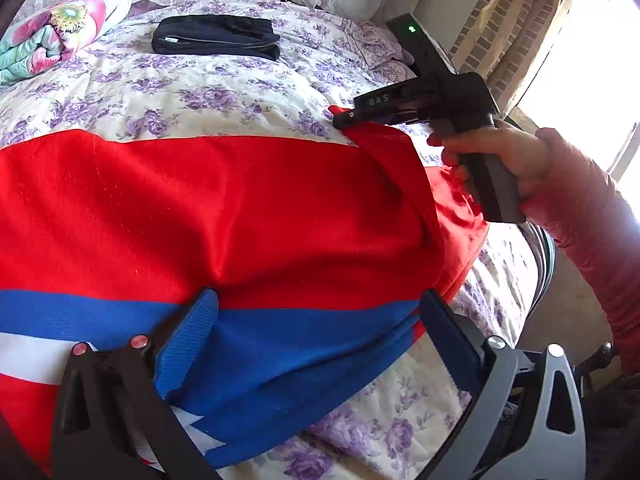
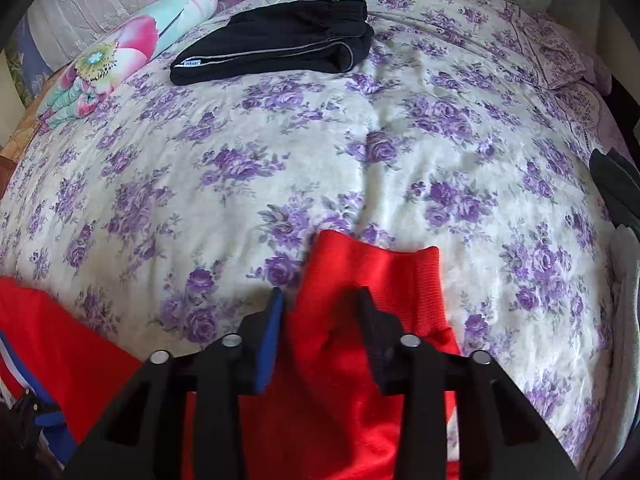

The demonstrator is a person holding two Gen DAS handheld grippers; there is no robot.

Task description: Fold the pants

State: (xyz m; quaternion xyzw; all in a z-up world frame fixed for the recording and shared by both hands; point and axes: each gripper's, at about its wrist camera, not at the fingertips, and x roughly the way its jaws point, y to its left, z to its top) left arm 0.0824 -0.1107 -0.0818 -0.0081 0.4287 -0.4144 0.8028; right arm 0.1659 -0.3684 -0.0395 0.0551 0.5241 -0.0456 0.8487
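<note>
The red pants [image 1: 224,208] with a blue and white side stripe [image 1: 280,344] lie spread on the flowered bed cover. My left gripper [image 1: 320,320] is open, its blue-padded fingers [image 1: 188,332] on either side of the blue stripe at the pants' near edge. My right gripper [image 2: 320,312] is shut on the red ribbed cuff [image 2: 372,276] of a pants leg. It also shows in the left wrist view [image 1: 344,118], pinching the red cloth at the far right corner.
A folded black garment [image 2: 276,44] lies at the far side of the bed [image 2: 360,152]. A flowered pillow [image 2: 120,60] lies at the far left. The bed's right edge and a bright window [image 1: 588,64] are to the right.
</note>
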